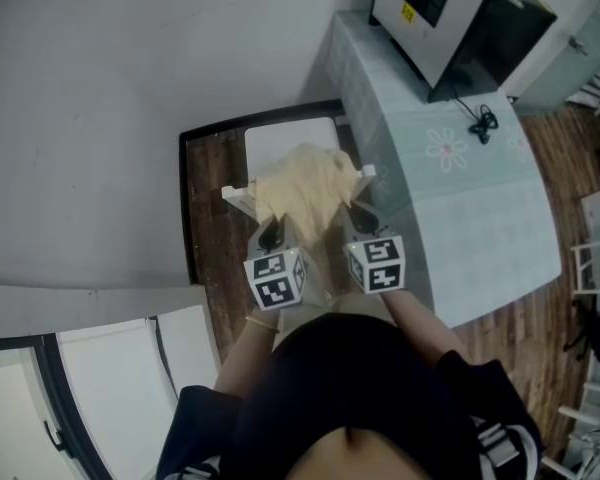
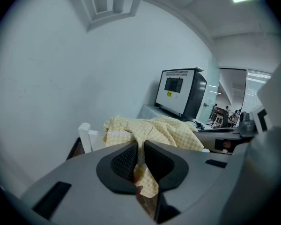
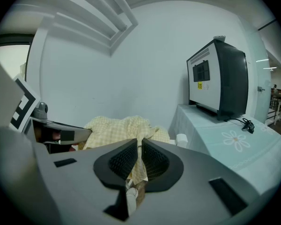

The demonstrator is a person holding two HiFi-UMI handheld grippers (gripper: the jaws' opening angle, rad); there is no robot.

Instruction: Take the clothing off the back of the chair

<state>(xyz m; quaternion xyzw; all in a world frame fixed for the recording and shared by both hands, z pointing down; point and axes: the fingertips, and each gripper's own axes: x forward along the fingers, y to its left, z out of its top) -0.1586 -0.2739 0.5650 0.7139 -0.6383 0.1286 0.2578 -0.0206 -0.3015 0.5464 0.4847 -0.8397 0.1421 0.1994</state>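
A pale yellow checked garment [image 1: 302, 190] lies bunched over the back of a white chair [image 1: 238, 198] between a wall and a table. My left gripper [image 1: 271, 235] is shut on the garment's near left part, with the cloth [image 2: 141, 146] pinched between its black pads. On the near right part my right gripper [image 1: 361, 219] is shut too, and the cloth [image 3: 139, 154] hangs down between its pads. Both grippers sit side by side just in front of the chair back. The white chair post [image 2: 85, 134] shows left of the garment [image 2: 154, 128], another post [image 3: 181, 139] right of the garment [image 3: 117, 128].
A table with a light blue flowered cloth [image 1: 450, 178] stands right of the chair and bears a grey-and-black microwave [image 1: 450, 13] with a black cable [image 1: 483, 121]. A white wall [image 1: 100, 88] closes off the left. Dark wood floor [image 1: 208, 198] shows around the white chair seat [image 1: 290, 138].
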